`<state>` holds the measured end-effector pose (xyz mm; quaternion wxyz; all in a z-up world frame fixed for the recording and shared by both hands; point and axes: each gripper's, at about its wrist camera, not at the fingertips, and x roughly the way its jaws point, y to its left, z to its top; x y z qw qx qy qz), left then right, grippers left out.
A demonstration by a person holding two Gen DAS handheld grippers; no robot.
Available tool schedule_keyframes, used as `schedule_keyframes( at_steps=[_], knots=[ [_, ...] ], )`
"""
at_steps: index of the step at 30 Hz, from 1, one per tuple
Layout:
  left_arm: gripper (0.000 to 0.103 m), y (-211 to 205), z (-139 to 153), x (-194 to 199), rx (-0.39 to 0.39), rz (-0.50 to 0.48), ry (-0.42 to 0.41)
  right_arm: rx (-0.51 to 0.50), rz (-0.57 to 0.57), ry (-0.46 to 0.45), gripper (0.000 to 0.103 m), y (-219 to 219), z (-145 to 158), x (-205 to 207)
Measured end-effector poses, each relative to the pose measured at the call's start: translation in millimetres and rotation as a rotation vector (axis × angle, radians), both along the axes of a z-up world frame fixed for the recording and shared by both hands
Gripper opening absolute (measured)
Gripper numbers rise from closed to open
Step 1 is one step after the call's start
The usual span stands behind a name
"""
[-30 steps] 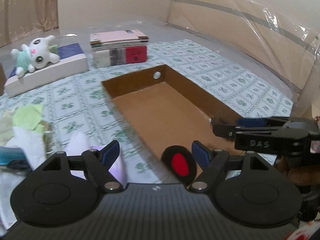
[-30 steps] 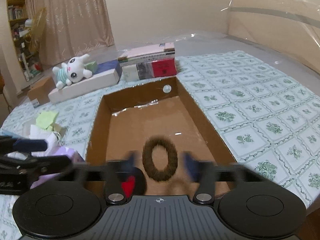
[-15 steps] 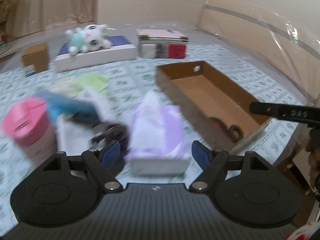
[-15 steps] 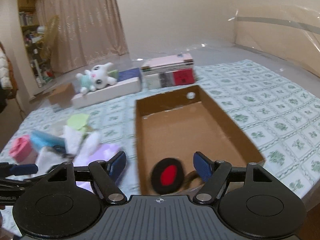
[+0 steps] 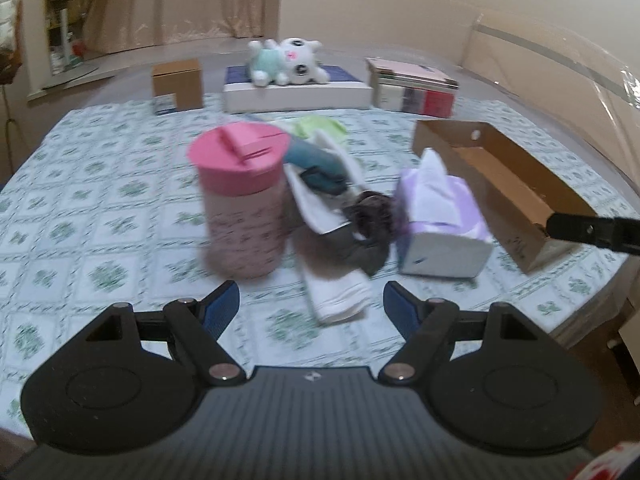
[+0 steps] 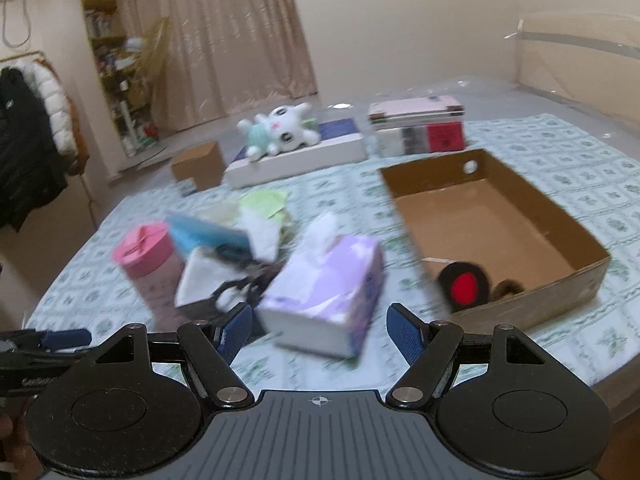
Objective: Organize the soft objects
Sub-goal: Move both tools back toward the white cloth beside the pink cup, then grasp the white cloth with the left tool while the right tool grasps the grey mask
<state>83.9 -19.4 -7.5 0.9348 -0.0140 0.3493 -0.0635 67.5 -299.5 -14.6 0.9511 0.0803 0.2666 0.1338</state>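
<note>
A pile of soft things lies mid-table: white cloths (image 5: 336,300), a dark scrunchie (image 5: 370,210), a dark cloth (image 5: 360,250), a teal item (image 5: 316,160) and green cloths (image 5: 318,126). A purple tissue pack (image 5: 440,220) stands beside it, also in the right wrist view (image 6: 324,292). The cardboard box (image 6: 532,300) holds a black-and-red round item (image 6: 464,288) and a brown scrunchie (image 6: 508,288). My left gripper (image 5: 311,308) is open and empty, short of the pile. My right gripper (image 6: 319,330) is open and empty, just before the tissue pack.
A pink-lidded tumbler (image 5: 242,200) stands left of the pile. At the back are a plush toy (image 5: 286,60) on a flat white box (image 5: 298,96), a small cardboard box (image 5: 178,84) and stacked books (image 5: 414,90). The table edge runs near right.
Both grippers pulled back and swung left from the cardboard box. The left view now faces the pile and tumbler; the right view now shows the tissue pack between its fingers. Both stay open.
</note>
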Motion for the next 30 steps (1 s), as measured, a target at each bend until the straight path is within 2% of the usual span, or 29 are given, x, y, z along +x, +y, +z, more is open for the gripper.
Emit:
schedule_keyframes(
  at_steps=[9, 20, 30],
  knots=[
    [0.077, 21, -14, -2, -0.055, 0.03, 0.028, -0.07, 0.05, 0.002, 0.074, 33, -10, -2],
    [0.074, 8, -46, 37, -0.117, 0.013, 0.091, -0.102, 0.035, 0.032, 0.074, 31, -33, 14],
    [0.055, 0, -78, 87, -0.173, 0.004, 0.138, -0.106, 0.021, 0.094, 0.074, 22, -63, 42]
  ],
)
